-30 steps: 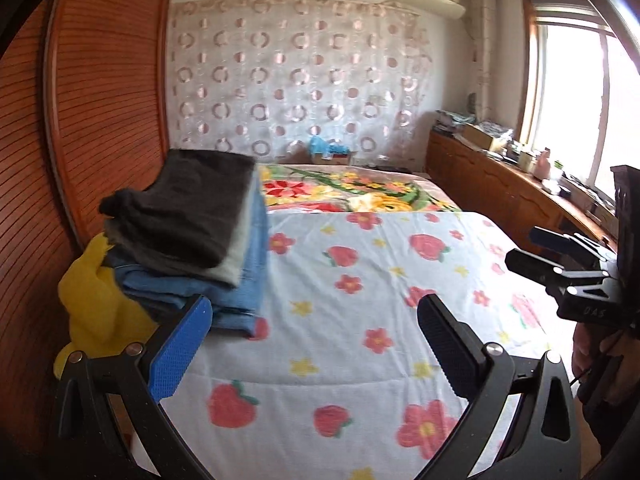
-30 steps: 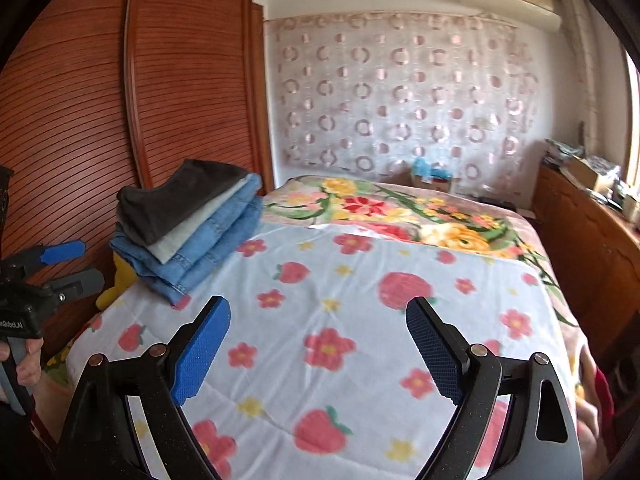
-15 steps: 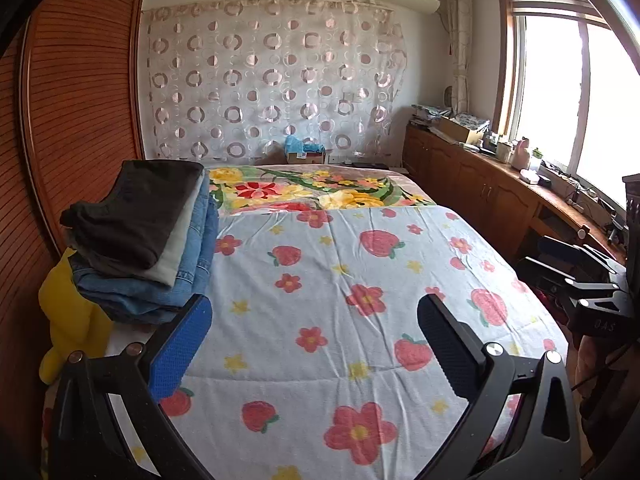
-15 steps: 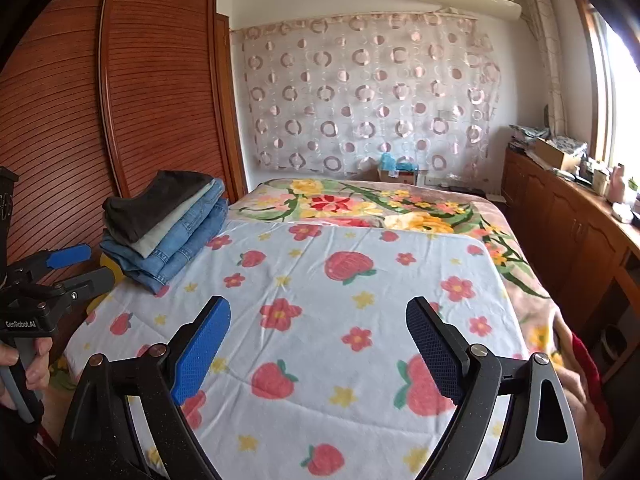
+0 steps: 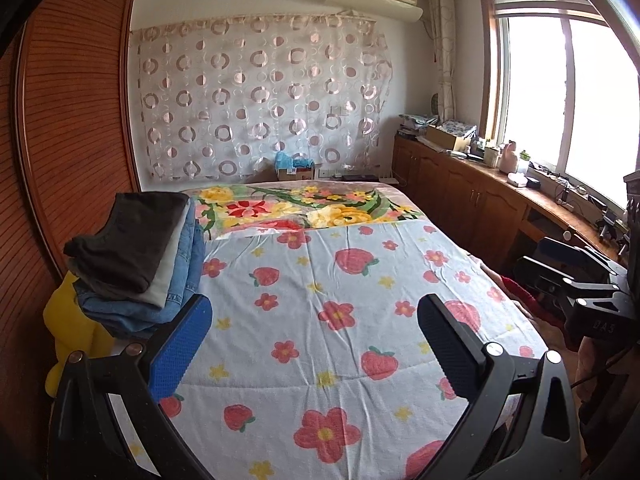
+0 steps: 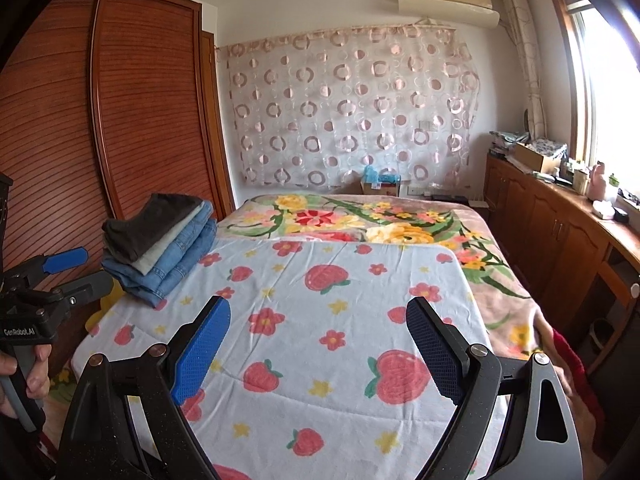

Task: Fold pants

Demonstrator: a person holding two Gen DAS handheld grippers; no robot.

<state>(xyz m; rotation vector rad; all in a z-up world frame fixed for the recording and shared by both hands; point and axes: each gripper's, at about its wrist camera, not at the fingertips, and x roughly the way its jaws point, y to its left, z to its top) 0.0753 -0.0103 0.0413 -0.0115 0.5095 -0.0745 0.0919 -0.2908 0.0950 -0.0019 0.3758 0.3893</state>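
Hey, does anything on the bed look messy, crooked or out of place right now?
Mostly tidy. The stack of folded pants sits at the bed's left edge, its layers fanned unevenly rather than squared. A yellow item is wedged between that stack and the wardrobe. The strawberry quilt lies flat.

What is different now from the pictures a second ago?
Both grippers pulled back from the bed: the stack of folded pants looks smaller and farther away. Nothing was grabbed or dropped. The left gripper and right gripper stayed open and empty, and the stack stayed put.
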